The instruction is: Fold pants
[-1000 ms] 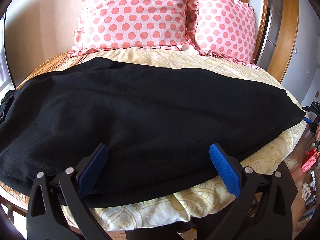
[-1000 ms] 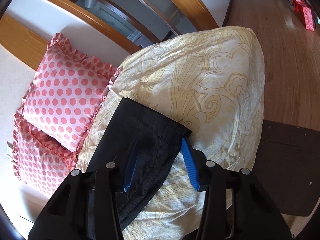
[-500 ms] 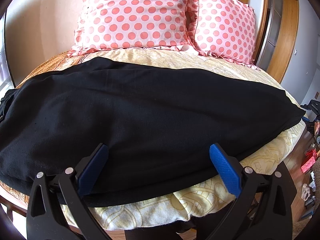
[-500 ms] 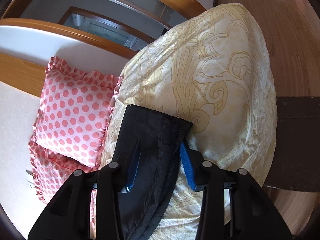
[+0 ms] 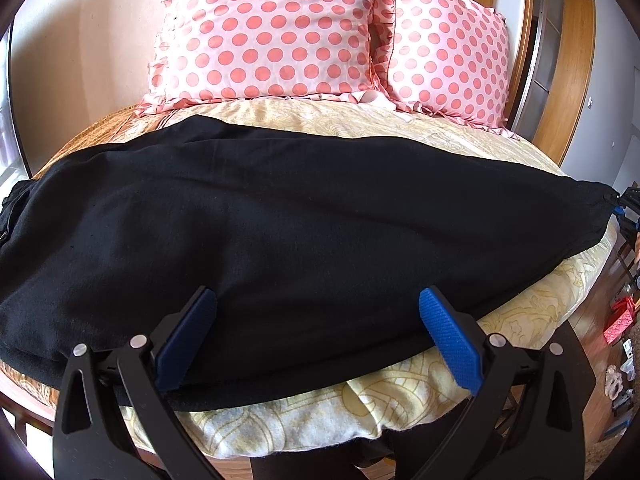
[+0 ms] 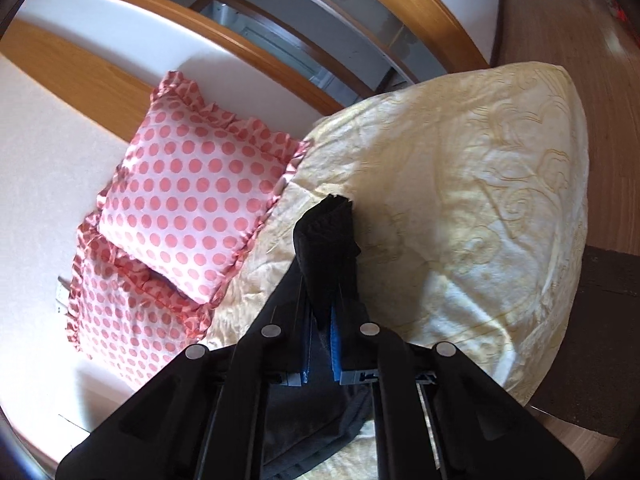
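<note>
Two grippers are at work, and they stand quite differently. The left gripper (image 5: pixel 316 320) has its blue pads (image 5: pixel 448 340) spread wide and holds nothing; it hangs low over the near edge of the pants (image 5: pixel 280 220), the pads just above or against the black cloth (contact cannot be judged from this angle). The right gripper (image 6: pixel 322 312) is pressed together on the end of the pants (image 6: pixel 328 240), and only thin slivers of its blue pads show on either side of the pinched fabric. That bunched end rises as a dark crumpled tuft above the fingers, lifted off the bedspread (image 6: pixel 460 200). In the left wrist view the pants lie stretched sideways across the yellow patterned bedspread (image 5: pixel 300 412) as one long, flat, mostly smooth black shape, wide at the left and tapering to a point at the far right edge, where the right gripper (image 5: pixel 624 208) meets them. Two pink polka-dot pillows (image 5: pixel 272 28) lean behind them at the head of the bed. Half a second ago the right gripper's pads were parted with the flat hem lying between them; now they have closed and gathered it upward. The left gripper has kept its place and its spread.
</note>
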The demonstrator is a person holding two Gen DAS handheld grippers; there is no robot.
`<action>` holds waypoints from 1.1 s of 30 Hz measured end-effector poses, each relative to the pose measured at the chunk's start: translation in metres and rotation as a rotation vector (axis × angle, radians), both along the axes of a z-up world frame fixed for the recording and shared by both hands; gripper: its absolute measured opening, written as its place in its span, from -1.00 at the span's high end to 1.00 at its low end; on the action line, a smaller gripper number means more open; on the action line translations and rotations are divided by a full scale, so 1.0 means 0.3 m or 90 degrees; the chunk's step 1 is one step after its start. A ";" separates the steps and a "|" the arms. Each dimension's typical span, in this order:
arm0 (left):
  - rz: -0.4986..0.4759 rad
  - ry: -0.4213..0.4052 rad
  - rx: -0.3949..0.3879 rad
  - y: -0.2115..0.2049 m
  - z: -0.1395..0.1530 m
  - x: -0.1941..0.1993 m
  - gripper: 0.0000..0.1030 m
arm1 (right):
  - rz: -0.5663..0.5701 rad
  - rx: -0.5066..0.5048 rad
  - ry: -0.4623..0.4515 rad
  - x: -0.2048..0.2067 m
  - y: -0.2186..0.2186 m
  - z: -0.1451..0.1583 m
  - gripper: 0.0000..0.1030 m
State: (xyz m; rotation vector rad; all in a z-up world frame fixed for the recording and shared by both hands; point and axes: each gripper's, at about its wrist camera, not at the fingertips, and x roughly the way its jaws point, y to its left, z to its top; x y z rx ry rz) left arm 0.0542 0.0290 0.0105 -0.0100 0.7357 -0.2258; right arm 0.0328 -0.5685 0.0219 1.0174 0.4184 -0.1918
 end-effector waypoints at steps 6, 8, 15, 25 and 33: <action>0.002 0.000 -0.002 -0.001 0.003 -0.004 -0.96 | 0.136 -0.038 -0.060 0.116 0.197 0.121 0.84; 0.004 0.001 -0.008 0.002 0.006 -0.003 -0.96 | 0.197 -0.044 -0.081 0.168 0.306 0.159 0.84; 0.008 0.009 -0.048 0.031 0.019 -0.016 -0.96 | 0.464 -0.015 -0.109 0.346 0.826 0.184 0.84; 0.022 -0.023 -0.050 0.106 0.056 -0.092 -0.96 | 0.666 -0.030 0.066 0.402 1.267 -0.092 0.84; 0.063 -0.041 -0.090 0.179 0.079 -0.105 -0.96 | 0.677 -0.101 -0.025 0.389 1.387 0.092 0.84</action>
